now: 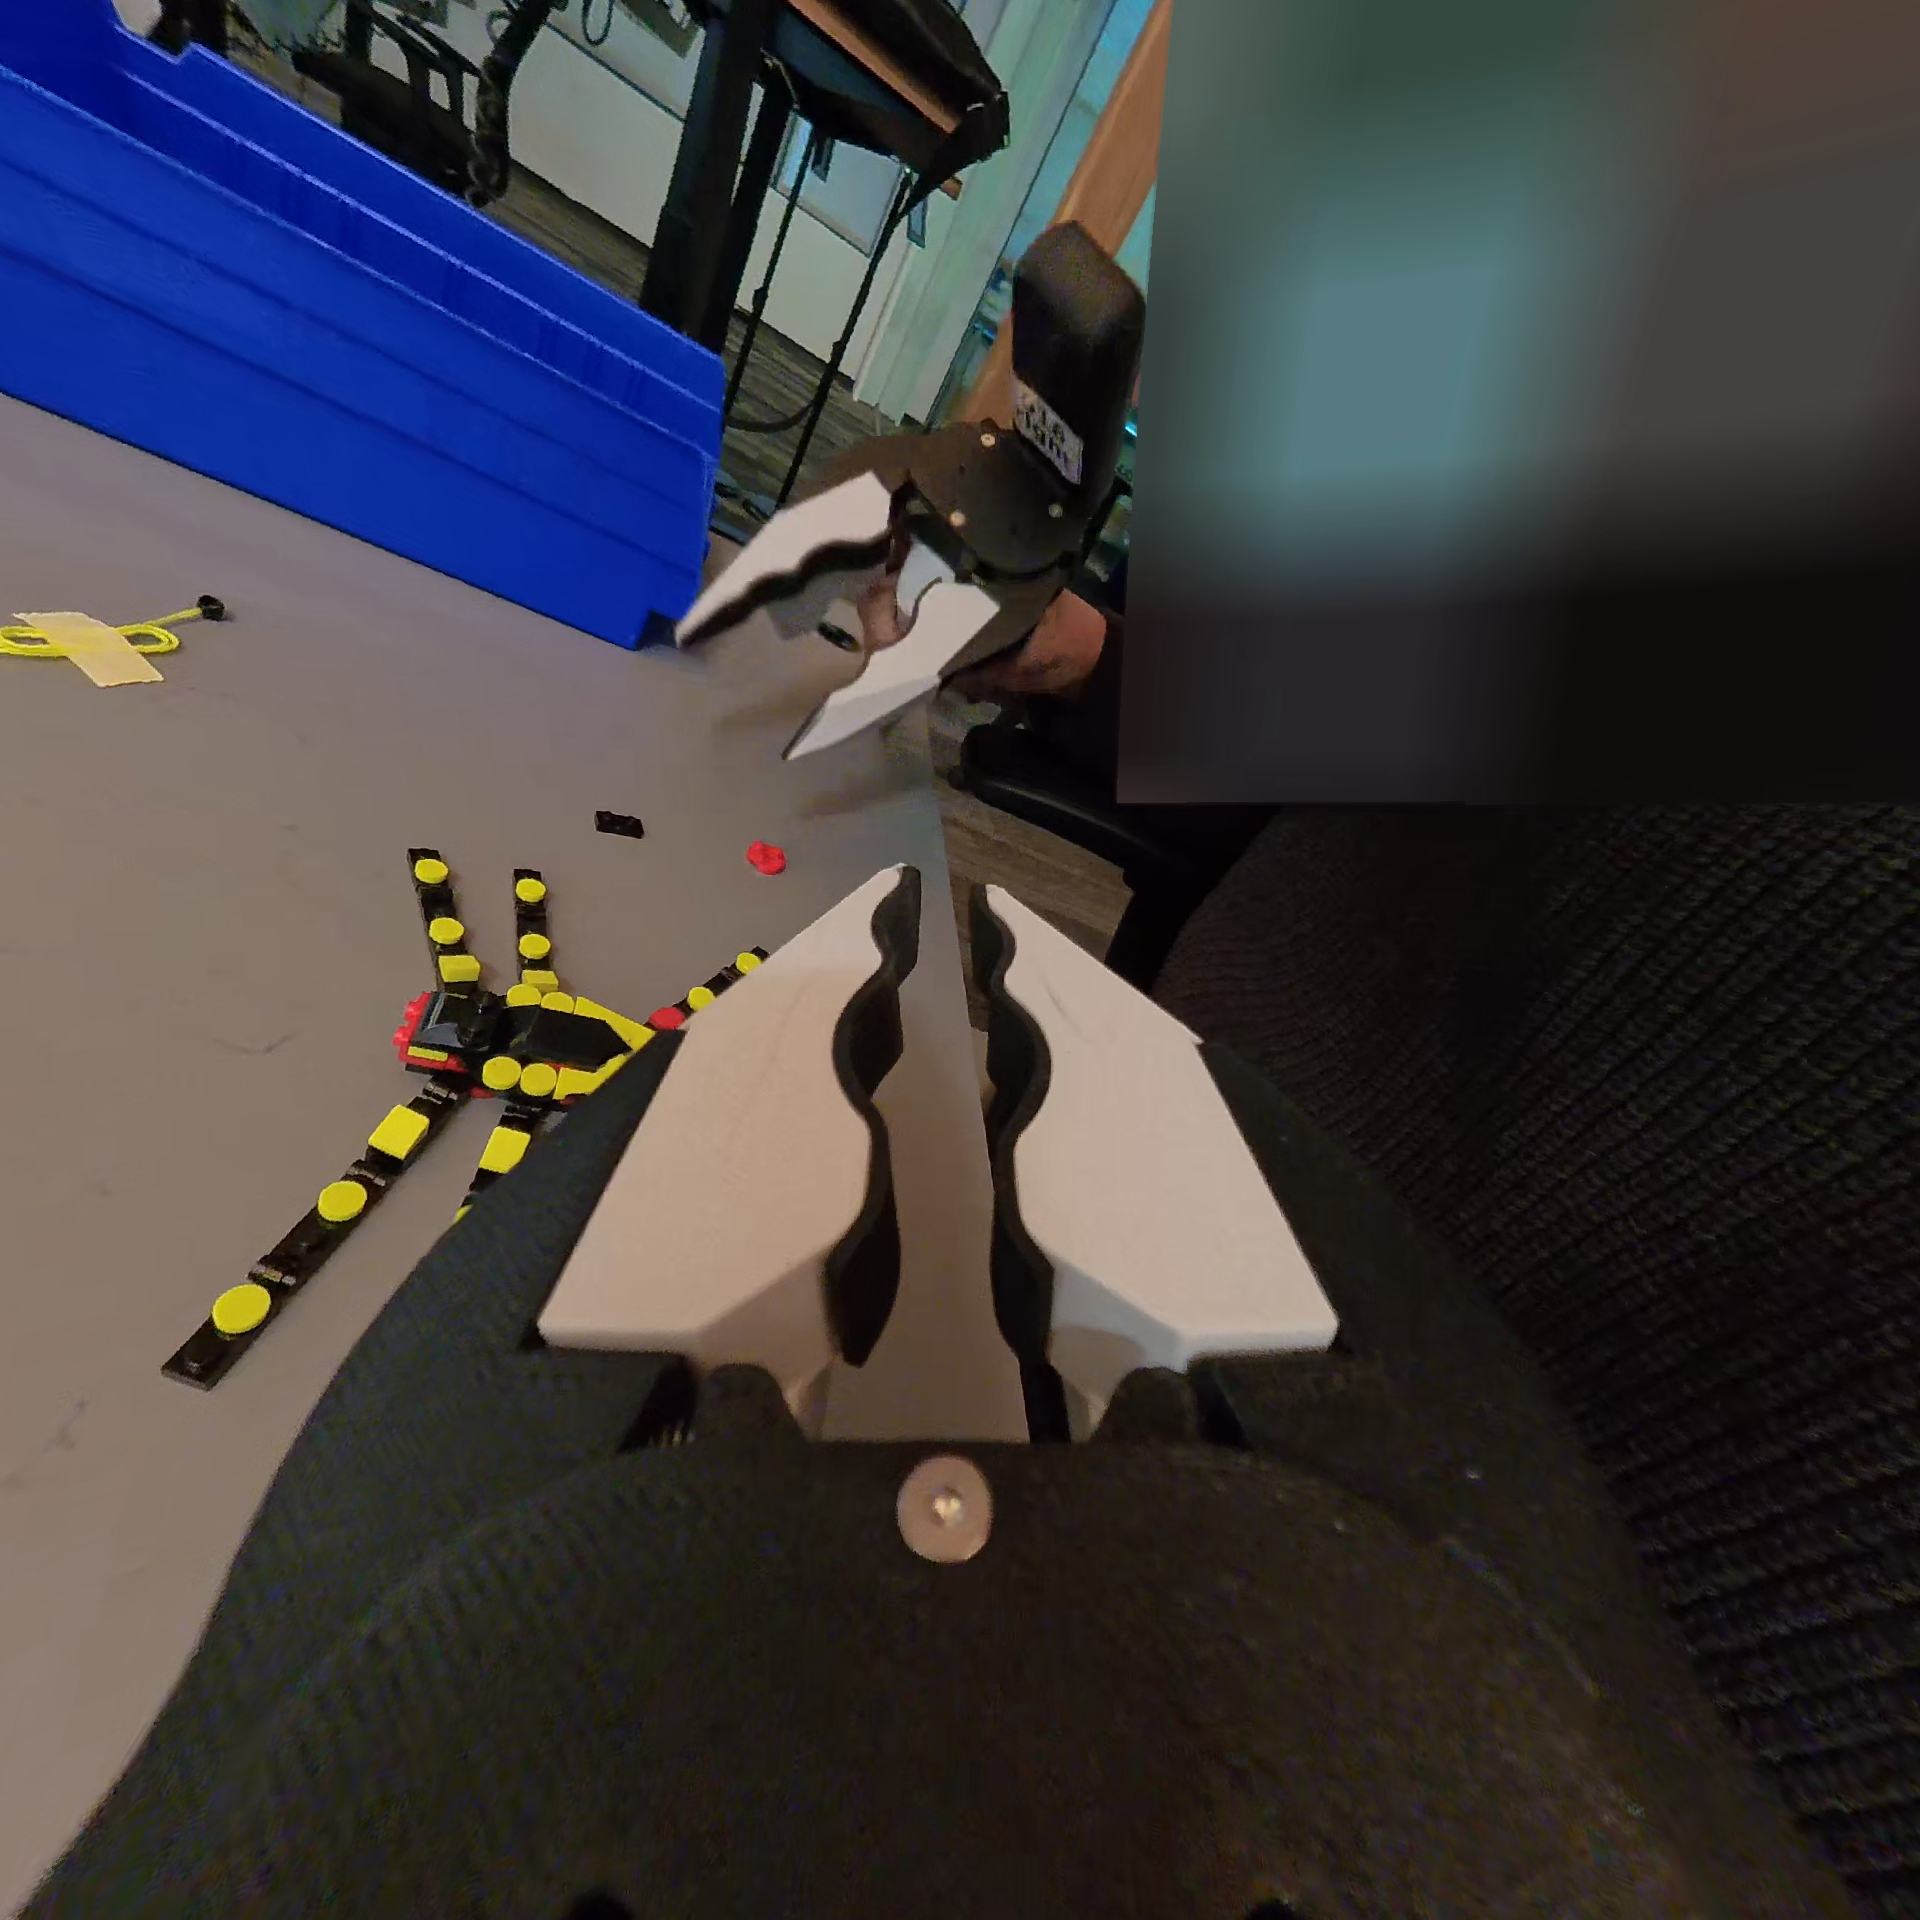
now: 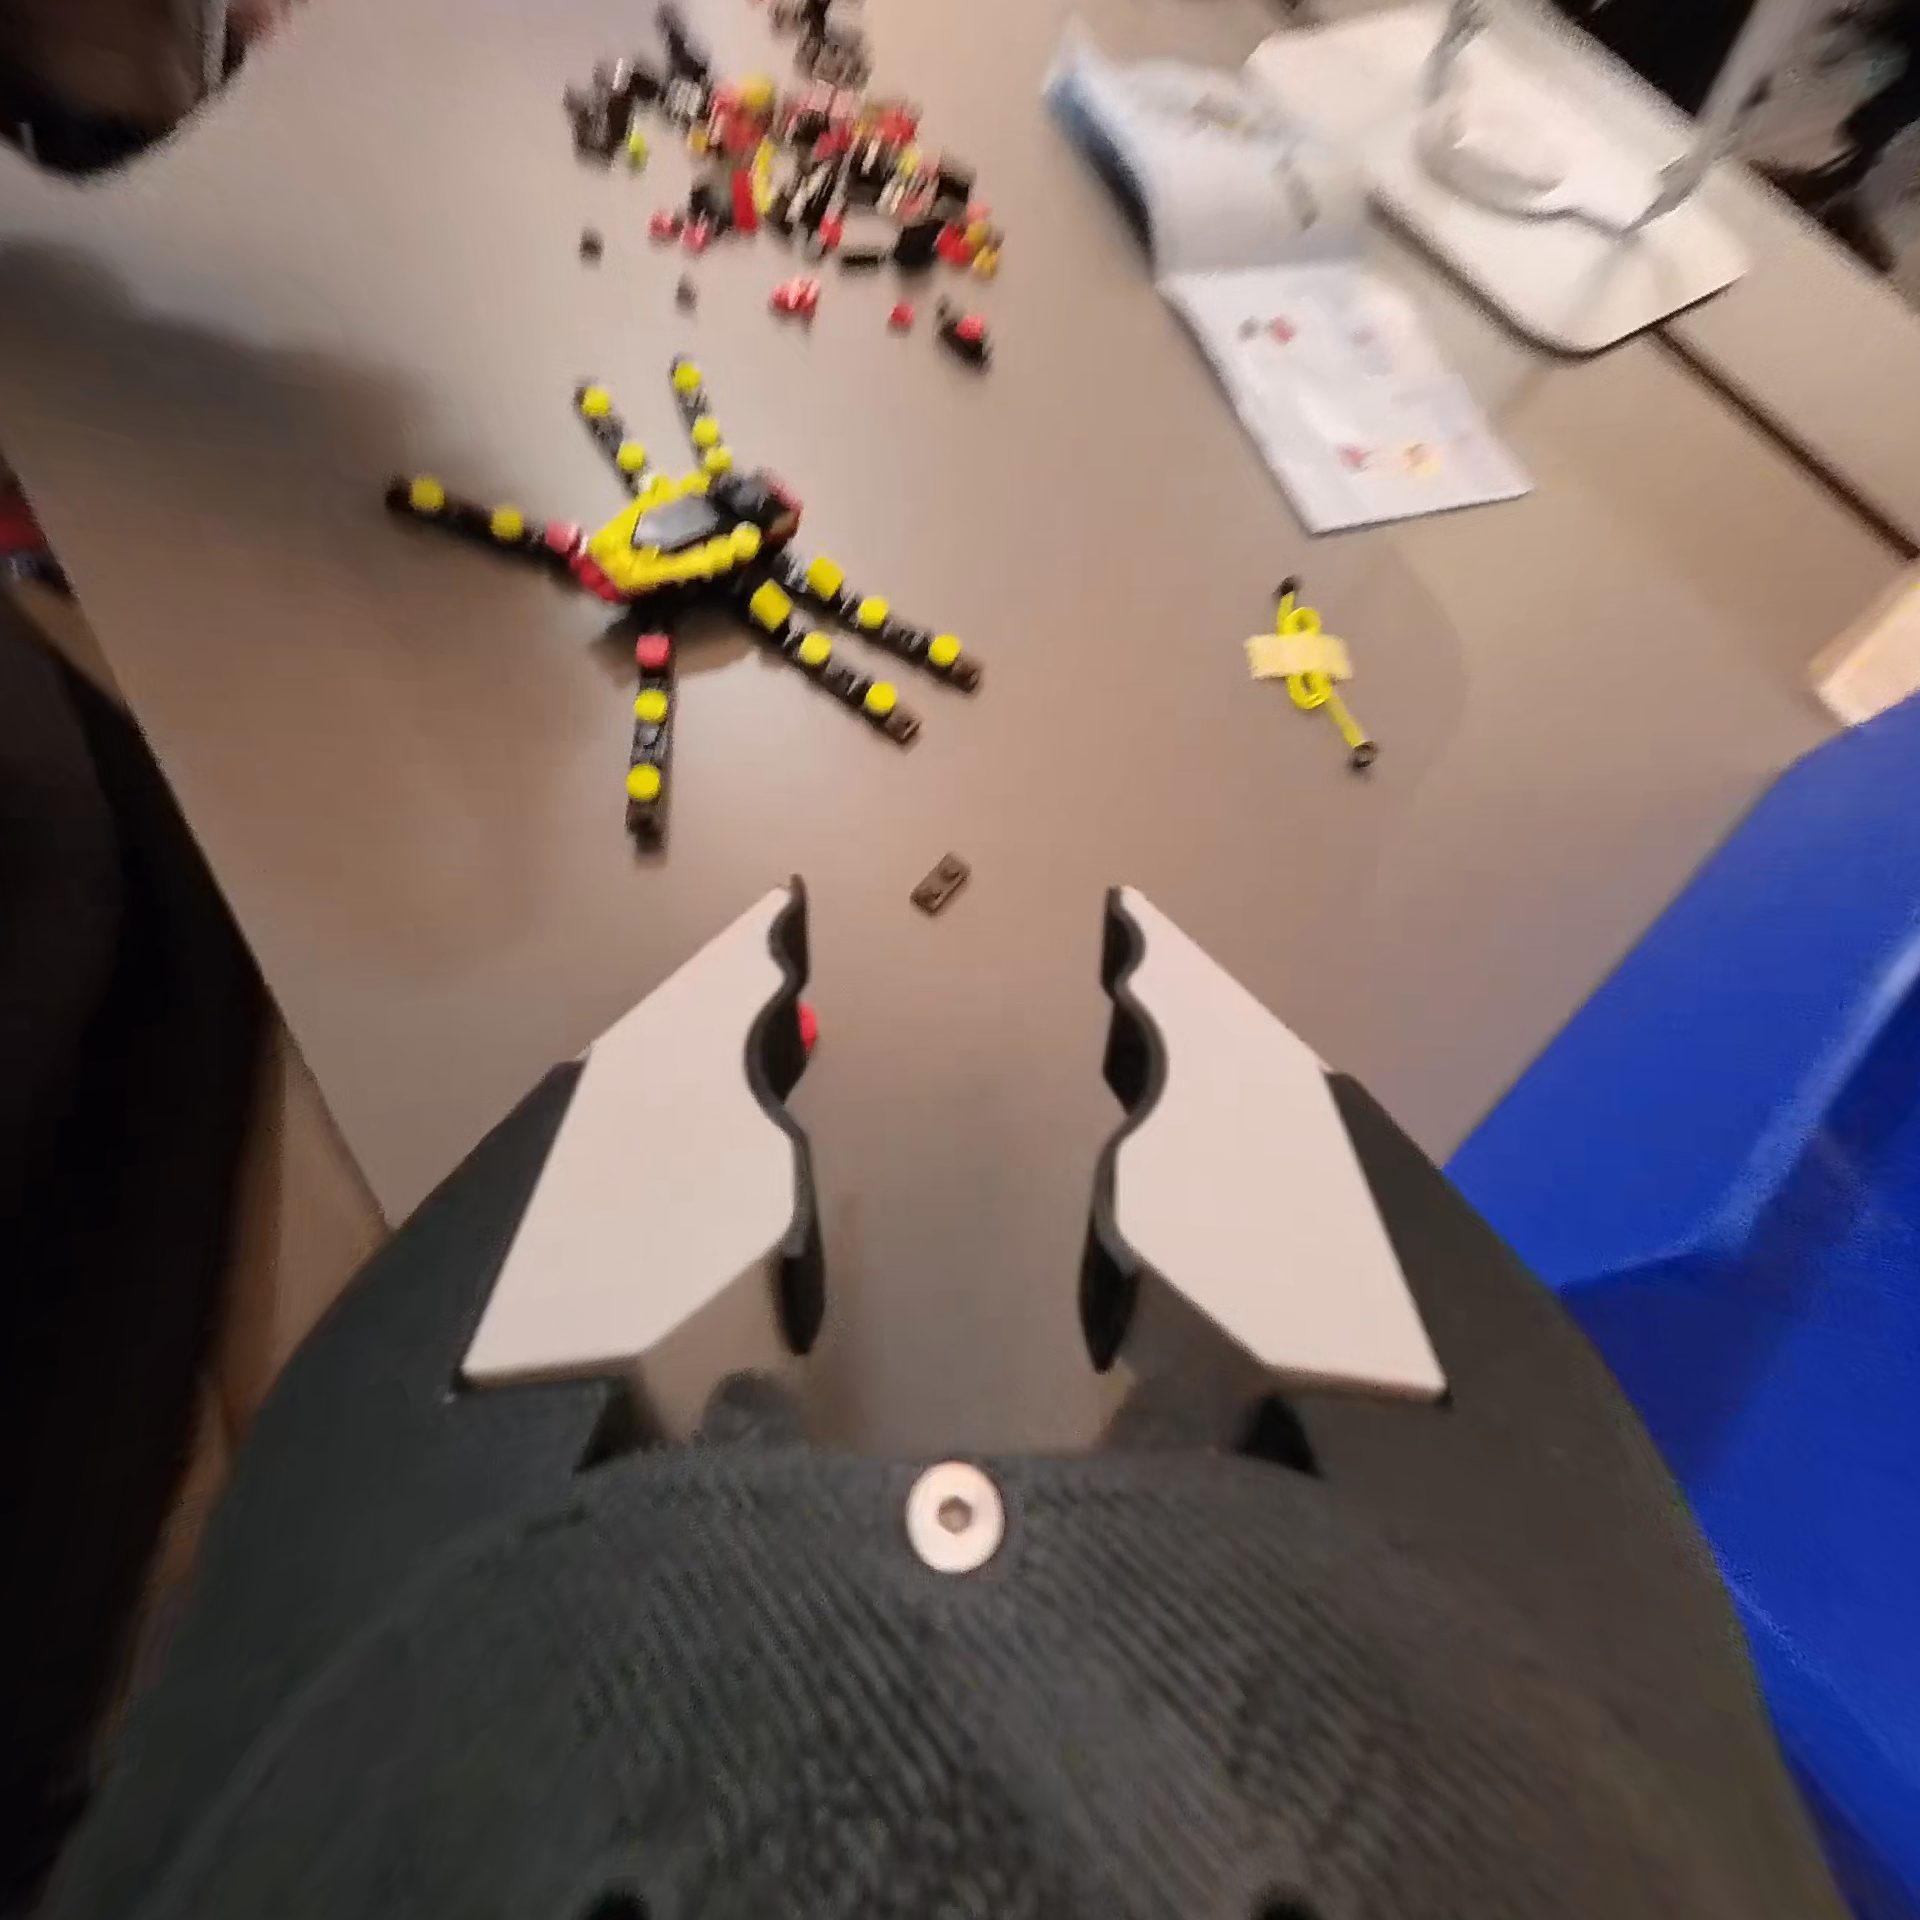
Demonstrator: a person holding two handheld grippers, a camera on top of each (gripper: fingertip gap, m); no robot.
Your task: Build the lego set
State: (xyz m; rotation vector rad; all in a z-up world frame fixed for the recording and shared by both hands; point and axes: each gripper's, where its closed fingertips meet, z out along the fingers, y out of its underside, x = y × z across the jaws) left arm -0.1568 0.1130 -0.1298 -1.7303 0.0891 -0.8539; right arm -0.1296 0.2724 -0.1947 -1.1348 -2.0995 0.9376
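A black, yellow and red lego spider model (image 1: 520,1029) lies flat on the grey table (image 1: 208,831); it also shows in the right wrist view (image 2: 675,535). A small black piece (image 1: 618,824) (image 2: 940,883) and a small red piece (image 1: 766,855) (image 2: 805,1023) lie loose beyond it. My left gripper (image 1: 945,894) is nearly shut with a narrow gap and holds nothing, over the table's edge to the right of the model. My right gripper (image 2: 951,899) is open and empty above the two loose pieces; it also shows in the left wrist view (image 1: 738,686).
A blue bin (image 1: 364,343) (image 2: 1714,1143) stands along one side of the table. A pile of loose bricks (image 2: 810,177), an open instruction booklet (image 2: 1351,395) and a white stand base (image 2: 1558,229) lie at the far end. A taped yellow cord (image 2: 1304,660) lies near the bin. A black chair (image 1: 1558,1143) is off the table edge. One gripper's finger ends stand about 20 cm off the other's. The small black piece (image 2: 940,883) is closer to my right gripper, around 6 cm from its tips; the left tips are 20 cm off.
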